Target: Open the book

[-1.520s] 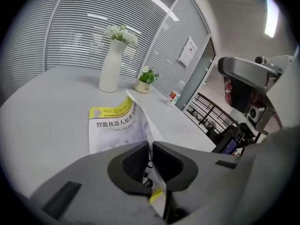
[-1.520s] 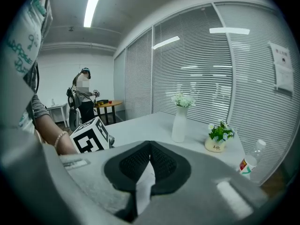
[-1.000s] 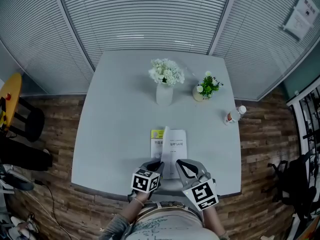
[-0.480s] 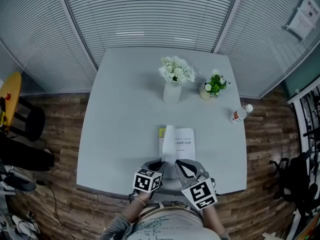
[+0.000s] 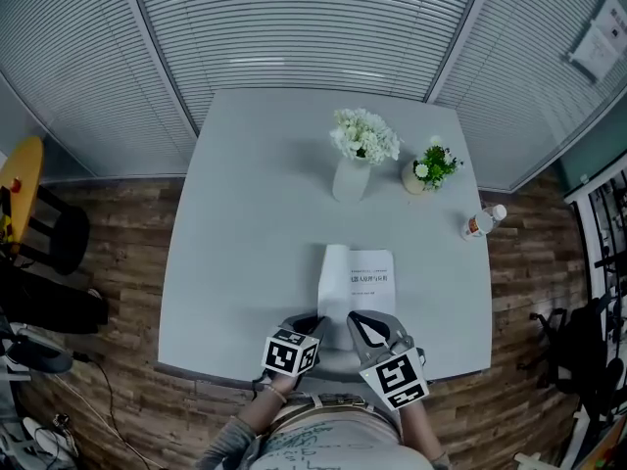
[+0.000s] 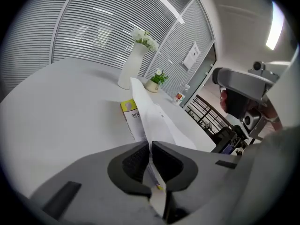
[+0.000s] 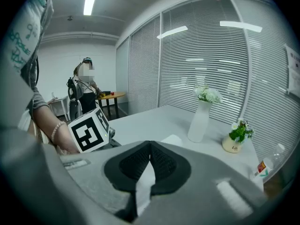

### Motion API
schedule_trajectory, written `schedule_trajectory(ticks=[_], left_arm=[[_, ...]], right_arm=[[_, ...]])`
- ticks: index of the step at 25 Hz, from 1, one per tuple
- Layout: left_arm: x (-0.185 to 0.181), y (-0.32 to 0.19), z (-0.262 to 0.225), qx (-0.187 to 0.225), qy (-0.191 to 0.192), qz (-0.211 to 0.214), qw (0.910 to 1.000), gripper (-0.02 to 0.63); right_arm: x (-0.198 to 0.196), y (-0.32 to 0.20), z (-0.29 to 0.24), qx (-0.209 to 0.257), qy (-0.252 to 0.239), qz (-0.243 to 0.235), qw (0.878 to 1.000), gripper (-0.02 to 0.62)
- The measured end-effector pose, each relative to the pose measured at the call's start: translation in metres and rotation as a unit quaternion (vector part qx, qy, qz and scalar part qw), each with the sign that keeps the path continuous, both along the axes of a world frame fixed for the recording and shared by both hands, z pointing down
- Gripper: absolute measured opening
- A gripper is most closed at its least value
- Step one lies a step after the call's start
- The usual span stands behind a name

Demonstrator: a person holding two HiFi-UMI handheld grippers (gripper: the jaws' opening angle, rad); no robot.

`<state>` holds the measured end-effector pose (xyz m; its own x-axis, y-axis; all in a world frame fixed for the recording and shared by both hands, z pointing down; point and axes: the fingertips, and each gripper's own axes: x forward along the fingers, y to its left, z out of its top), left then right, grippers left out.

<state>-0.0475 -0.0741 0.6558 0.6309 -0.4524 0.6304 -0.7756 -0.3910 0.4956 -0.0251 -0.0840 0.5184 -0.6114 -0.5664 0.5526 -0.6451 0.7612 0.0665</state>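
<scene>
A book (image 5: 364,284) lies near the front edge of the white table (image 5: 245,223). Its printed white page faces up. One white leaf (image 6: 146,108) stands up from it, and my left gripper (image 6: 150,146) is shut on that leaf's near edge. In the left gripper view the yellow cover (image 6: 128,108) shows flat on the table, left of the raised leaf. My right gripper (image 7: 150,146) is shut on a white page edge (image 7: 144,184). In the head view the left gripper (image 5: 312,324) and the right gripper (image 5: 354,323) sit side by side at the book's near end.
Behind the book stand a white vase of flowers (image 5: 352,176) and a small potted plant (image 5: 428,169). A bottle (image 5: 483,223) lies near the right edge. A yellow stool (image 5: 20,179) is off to the left. A person (image 7: 82,93) stands far back.
The yellow strip of cover seen left of the raised leaf has gone under the leaf in the head view. Both grippers drifted slightly left relative to the table, still shut.
</scene>
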Motion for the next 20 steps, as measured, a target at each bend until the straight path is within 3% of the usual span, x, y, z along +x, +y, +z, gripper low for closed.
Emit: schedule_trajectory(ticks=[20], left_arm=[[-0.063, 0.005, 0.019, -0.015, -0.028, -0.004, 0.9995, 0.021]], right_arm=[[-0.04, 0.004, 0.011, -0.005, -0.005, 0.014, 1.0, 0.002]])
